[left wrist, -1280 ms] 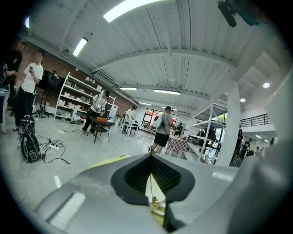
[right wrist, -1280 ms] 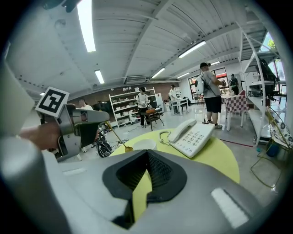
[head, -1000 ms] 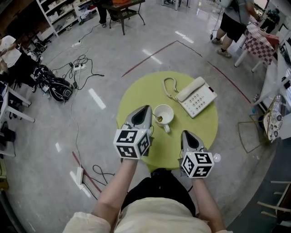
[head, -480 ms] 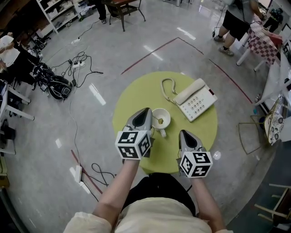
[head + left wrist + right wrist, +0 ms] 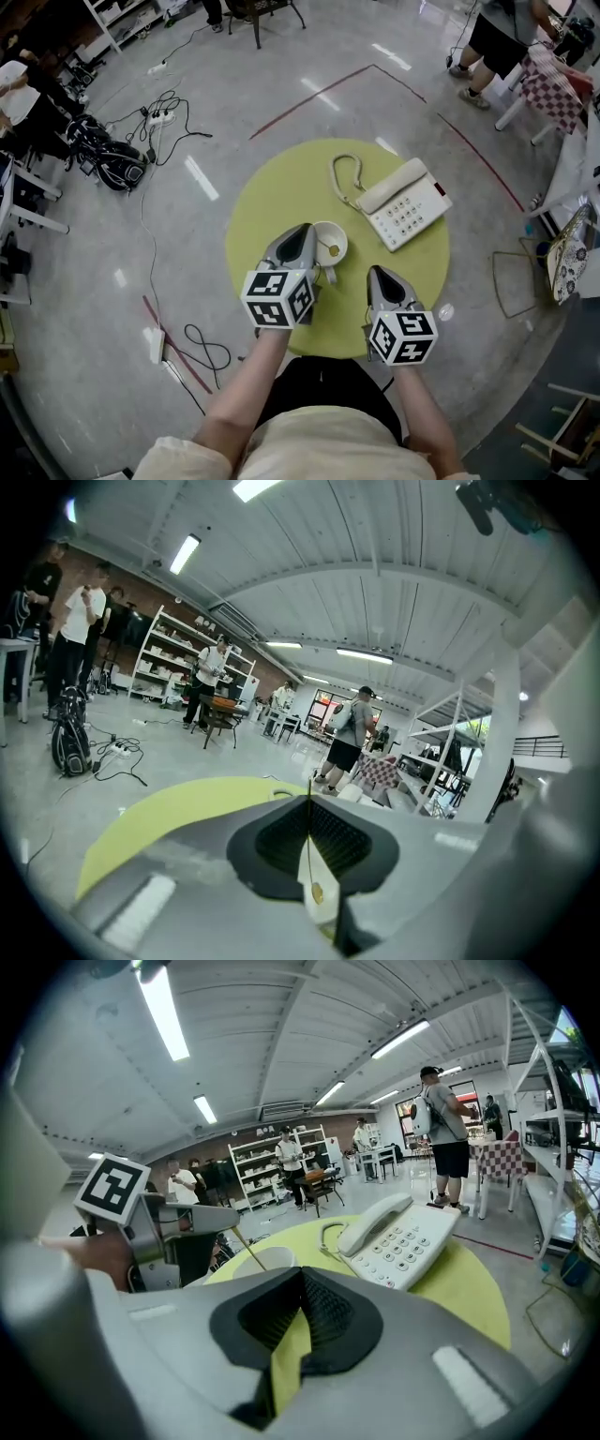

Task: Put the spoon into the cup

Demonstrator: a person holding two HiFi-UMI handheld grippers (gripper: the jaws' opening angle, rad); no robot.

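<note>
Nearest, at 6 o'clock in the head view, the person's two forearms reach up onto the round yellow-green table. The left gripper lies over the table's 7 o'clock side, its marker cube towards the person. Its jaws are pressed together on the thin gold spoon, whose handle runs as a fine line between the pads in the left gripper view. The right gripper sits at about 5 o'clock on the table, well apart from the cup, with its jaw tips meeting and nothing between them. The white cup stands upright near the table's middle, at 3 o'clock of the left gripper's tip and just beside it, its handle pointing to 6 o'clock. The right gripper view shows the spoon slanting down from the left gripper's tip into the cup's mouth. Farther off, at 1 o'clock on the table, lies a cream telephone, handset on its cradle, with its curled cord at 12 o'clock. Beyond the table, red tape lines cross the grey floor, loose cables lie at 10 o'clock, and a person in dark shorts stands at 1 o'clock.
</note>
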